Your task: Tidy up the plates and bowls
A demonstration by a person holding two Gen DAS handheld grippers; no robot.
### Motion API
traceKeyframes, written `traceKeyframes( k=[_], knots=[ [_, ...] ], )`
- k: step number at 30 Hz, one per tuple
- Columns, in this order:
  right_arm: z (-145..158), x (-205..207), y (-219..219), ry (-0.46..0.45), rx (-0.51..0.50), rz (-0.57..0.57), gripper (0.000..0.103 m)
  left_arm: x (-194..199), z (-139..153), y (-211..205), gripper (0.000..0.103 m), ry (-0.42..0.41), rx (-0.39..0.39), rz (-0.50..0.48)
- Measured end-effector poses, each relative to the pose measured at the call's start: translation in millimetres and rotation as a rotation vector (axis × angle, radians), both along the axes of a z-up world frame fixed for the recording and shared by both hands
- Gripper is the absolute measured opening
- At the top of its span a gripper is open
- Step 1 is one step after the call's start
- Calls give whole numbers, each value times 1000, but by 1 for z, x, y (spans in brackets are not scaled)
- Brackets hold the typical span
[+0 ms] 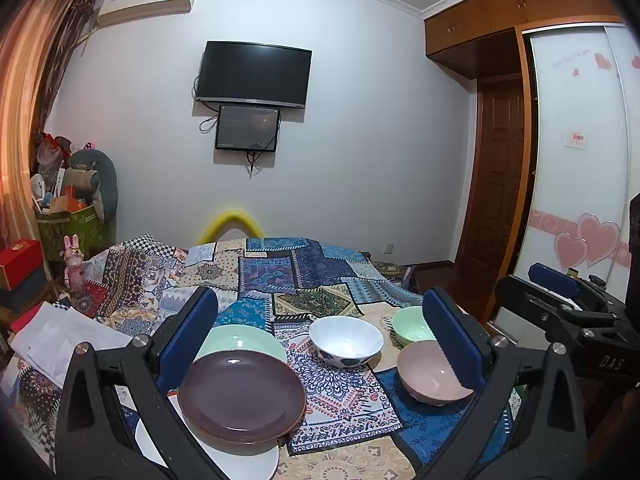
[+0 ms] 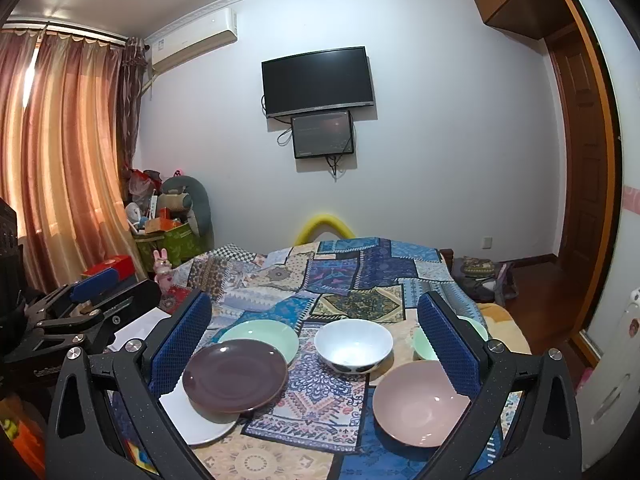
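Observation:
A dark purple plate (image 1: 240,396) (image 2: 236,374) rests partly on a white plate (image 1: 240,460) (image 2: 196,420) at the near left of the patchwork cloth. A mint green plate (image 1: 244,340) (image 2: 264,334) lies behind them. A white bowl (image 1: 346,340) (image 2: 353,344) stands in the middle, a pink bowl (image 1: 428,372) (image 2: 416,404) at the near right, and a mint green bowl (image 1: 410,324) (image 2: 424,342) behind it. My left gripper (image 1: 320,340) and my right gripper (image 2: 316,340) are both open and empty, held above the near edge.
The patchwork cloth (image 1: 288,280) covers a bed-like surface. A white paper (image 1: 60,340) lies at its left edge. A pink rabbit figure (image 1: 74,260) and a cluttered green box (image 1: 72,224) stand at the left. A wardrobe (image 1: 576,160) is on the right.

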State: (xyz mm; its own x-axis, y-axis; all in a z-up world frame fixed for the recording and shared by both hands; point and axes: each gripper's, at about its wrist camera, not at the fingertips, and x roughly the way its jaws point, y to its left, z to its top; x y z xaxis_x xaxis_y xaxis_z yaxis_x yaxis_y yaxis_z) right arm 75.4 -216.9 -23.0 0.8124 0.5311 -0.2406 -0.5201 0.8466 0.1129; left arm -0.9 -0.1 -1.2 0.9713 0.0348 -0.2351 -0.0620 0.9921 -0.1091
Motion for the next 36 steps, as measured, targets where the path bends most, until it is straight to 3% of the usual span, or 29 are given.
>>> traceKeyframes(
  k=[36],
  knots=[
    [1,-2,1,9,9,9,103,4,-3,0,103,8,14,7]
  ],
)
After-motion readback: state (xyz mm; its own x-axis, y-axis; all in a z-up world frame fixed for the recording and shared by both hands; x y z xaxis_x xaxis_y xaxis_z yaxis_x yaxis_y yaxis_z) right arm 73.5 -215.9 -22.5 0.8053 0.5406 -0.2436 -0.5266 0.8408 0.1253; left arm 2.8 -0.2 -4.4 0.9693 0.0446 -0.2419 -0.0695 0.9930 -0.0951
